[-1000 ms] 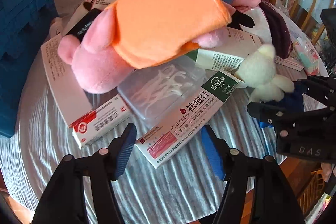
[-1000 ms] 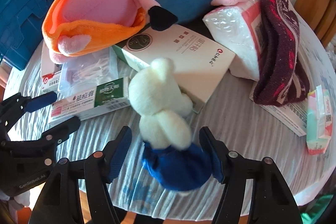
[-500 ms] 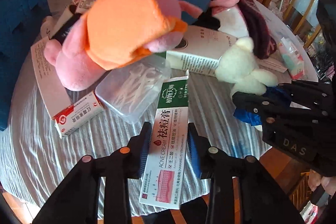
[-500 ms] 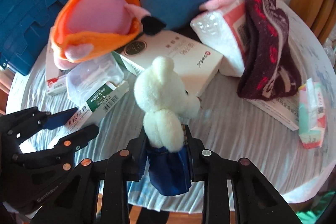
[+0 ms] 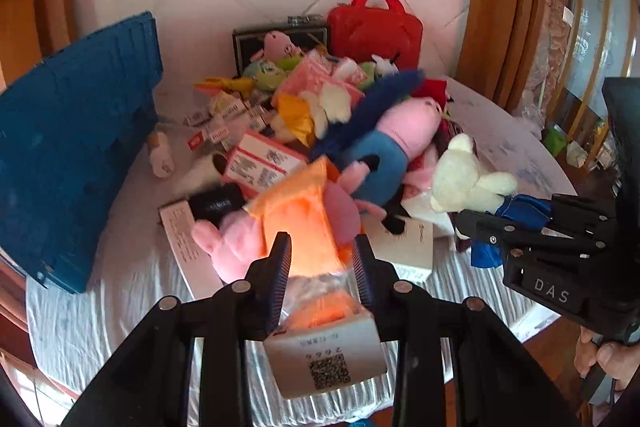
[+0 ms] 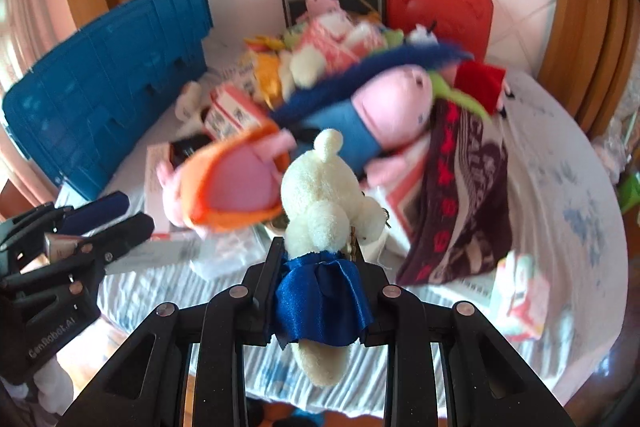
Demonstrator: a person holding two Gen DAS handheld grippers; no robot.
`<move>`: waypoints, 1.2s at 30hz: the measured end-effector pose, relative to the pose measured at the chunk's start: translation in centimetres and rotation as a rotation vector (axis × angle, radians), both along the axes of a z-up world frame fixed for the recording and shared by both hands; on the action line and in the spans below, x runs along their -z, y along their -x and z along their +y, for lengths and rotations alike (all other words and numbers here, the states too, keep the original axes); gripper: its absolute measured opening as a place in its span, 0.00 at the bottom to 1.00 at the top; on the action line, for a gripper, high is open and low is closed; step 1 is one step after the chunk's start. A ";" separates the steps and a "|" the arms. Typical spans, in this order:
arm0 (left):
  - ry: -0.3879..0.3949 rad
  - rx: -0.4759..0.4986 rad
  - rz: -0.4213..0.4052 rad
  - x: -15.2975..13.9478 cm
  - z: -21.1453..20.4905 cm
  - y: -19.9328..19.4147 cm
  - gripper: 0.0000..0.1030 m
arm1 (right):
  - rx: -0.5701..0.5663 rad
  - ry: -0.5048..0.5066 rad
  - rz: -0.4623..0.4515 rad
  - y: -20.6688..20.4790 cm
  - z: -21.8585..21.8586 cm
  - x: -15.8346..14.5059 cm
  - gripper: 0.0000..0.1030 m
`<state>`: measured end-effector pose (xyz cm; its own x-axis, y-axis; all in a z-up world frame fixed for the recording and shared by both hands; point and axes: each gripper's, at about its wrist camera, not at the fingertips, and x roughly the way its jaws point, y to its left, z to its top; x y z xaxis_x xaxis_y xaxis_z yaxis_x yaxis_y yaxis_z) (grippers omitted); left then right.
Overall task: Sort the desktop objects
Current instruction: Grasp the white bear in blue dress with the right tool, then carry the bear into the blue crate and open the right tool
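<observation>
Clutter is piled across the far half of a round table (image 5: pixel 132 291) covered in a white cloth. The left gripper (image 5: pixel 321 273) is clamped on a white box (image 5: pixel 326 359), which is held clear of the table, its QR-coded end facing the camera; the jaws were just closing onto it. The right gripper (image 6: pixel 318 277) is clamped on a cream bear (image 6: pixel 324 195) by its blue satin skirt, with the head pointing away from the camera; it too is held above the cloth. In the left view the bear (image 5: pixel 466 175) is seen at the right, in the black right gripper (image 5: pixel 500 227), beside a person's hand (image 5: pixel 604 359). Just beyond both grippers lies an orange-and-pink plush (image 5: pixel 292 215), and behind it a pink-and-blue plush (image 5: pixel 394 143). A dark red scarf (image 6: pixel 460 195) lies to the right. A blue crate (image 5: pixel 76 155) stands at the left, and a red case (image 5: pixel 376 27) against the far wall.
</observation>
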<state>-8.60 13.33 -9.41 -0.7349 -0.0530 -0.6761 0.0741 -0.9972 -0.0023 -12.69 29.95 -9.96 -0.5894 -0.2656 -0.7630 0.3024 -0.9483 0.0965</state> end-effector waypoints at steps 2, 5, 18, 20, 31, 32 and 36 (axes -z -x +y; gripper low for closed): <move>0.028 -0.038 0.048 -2.3 -1.0 -0.2 0.30 | -0.020 0.004 0.052 -0.1 -0.7 -1.6 0.27; 0.043 -0.100 0.107 -5.0 -3.6 -0.4 0.30 | -0.053 0.011 0.129 0.3 -2.7 -4.9 0.27; 0.189 -0.359 0.365 -16.7 -22.3 -4.7 0.30 | -0.208 0.084 0.395 2.7 -22.9 -16.7 0.27; 0.206 -0.376 0.385 -18.3 -25.8 -5.5 0.30 | -0.232 0.111 0.406 3.2 -27.3 -18.3 0.27; 0.166 -0.474 0.281 -17.1 -43.6 -6.4 0.24 | -0.196 0.068 0.301 6.8 -46.2 -18.1 0.27; 0.154 -0.477 0.272 -16.8 -44.6 -6.4 0.24 | -0.195 0.054 0.281 7.1 -47.0 -17.5 0.27; 0.130 -0.500 0.247 -15.4 -47.1 -6.9 0.24 | -0.187 -0.006 0.243 7.9 -48.9 -16.1 0.29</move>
